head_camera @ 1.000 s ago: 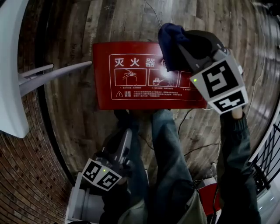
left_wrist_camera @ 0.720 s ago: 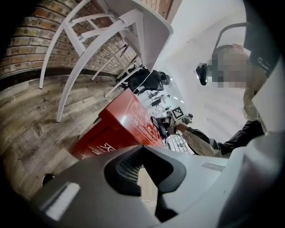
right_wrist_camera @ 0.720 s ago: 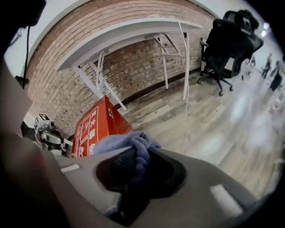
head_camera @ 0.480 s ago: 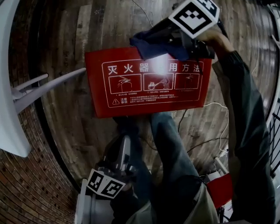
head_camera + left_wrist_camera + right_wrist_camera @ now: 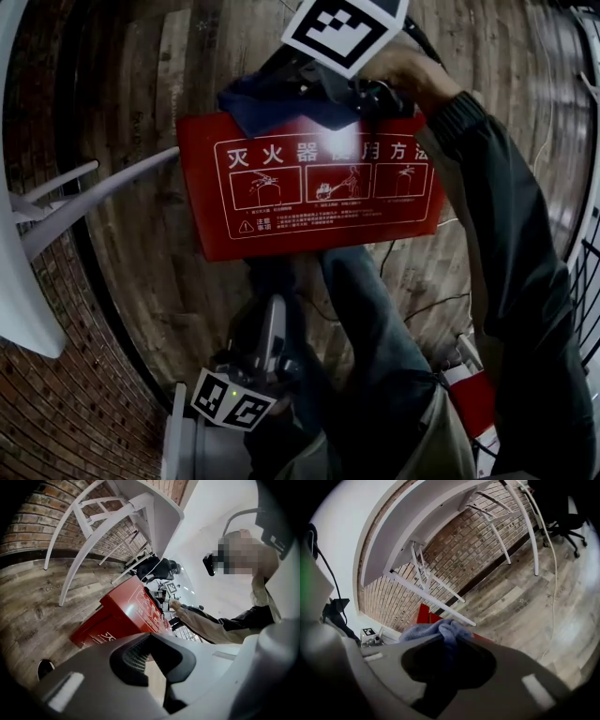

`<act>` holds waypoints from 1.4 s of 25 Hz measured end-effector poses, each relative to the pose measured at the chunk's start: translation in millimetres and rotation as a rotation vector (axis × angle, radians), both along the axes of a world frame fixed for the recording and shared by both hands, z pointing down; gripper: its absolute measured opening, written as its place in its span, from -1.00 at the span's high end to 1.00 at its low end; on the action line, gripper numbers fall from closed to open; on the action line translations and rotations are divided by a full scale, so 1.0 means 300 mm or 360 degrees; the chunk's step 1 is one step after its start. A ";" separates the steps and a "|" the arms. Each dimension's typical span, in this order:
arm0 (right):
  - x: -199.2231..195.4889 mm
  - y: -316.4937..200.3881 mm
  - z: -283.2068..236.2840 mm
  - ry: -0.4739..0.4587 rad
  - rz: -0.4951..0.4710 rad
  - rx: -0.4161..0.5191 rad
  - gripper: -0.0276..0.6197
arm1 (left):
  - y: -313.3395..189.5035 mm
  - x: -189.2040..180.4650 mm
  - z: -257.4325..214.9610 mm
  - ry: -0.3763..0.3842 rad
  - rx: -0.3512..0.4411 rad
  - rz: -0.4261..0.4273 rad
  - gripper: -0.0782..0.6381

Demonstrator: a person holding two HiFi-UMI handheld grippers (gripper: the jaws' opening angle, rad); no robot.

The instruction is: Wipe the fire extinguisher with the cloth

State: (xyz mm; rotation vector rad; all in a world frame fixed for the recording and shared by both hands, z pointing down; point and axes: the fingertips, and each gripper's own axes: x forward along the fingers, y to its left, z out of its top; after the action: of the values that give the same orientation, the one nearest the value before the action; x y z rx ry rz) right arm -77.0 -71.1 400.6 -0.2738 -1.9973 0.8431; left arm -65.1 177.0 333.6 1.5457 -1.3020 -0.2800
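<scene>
A red fire extinguisher box (image 5: pixel 309 225) with white printed instructions lies on the wooden floor. At its far edge, towards the left corner, rests a blue cloth (image 5: pixel 267 103), with my right gripper (image 5: pixel 291 89) shut on it. In the right gripper view the cloth (image 5: pixel 440 632) bunches between the jaws above the box (image 5: pixel 424 615). My left gripper (image 5: pixel 270 323) hangs low by the person's legs, short of the box, fingers together and nothing in them. The left gripper view shows the box (image 5: pixel 126 616) from its end and the right gripper (image 5: pixel 164 592) beyond.
White furniture legs (image 5: pixel 94 178) slant in from the left beside the box. A brick wall (image 5: pixel 56 375) runs along the lower left. Cables (image 5: pixel 422 300) trail on the floor to the right, near a second red item (image 5: pixel 473 403). The person's legs (image 5: pixel 366 328) stand just before the box.
My right gripper has rolled and carried the cloth from the box's right part to its far edge, then leftward along that edge. The left gripper has barely moved.
</scene>
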 end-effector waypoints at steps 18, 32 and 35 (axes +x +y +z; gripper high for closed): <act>0.725 -0.150 -0.179 -0.0121 0.0961 0.0533 0.68 | -0.069 0.135 0.005 0.0002 -0.0003 0.0200 0.79; 0.481 0.526 -0.254 -0.0226 0.0108 0.1443 0.64 | -0.110 0.258 -0.002 0.0000 0.0033 0.0327 0.79; 0.482 0.503 -0.286 -0.0307 0.0166 0.1463 0.56 | -0.101 0.264 -0.002 -0.0005 0.0029 0.0337 0.79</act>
State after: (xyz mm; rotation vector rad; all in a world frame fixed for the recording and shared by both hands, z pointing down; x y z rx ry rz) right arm 67.7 79.8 314.7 0.2923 -2.3710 -0.1065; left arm 14.2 146.9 333.1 1.6843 -1.1296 -0.1557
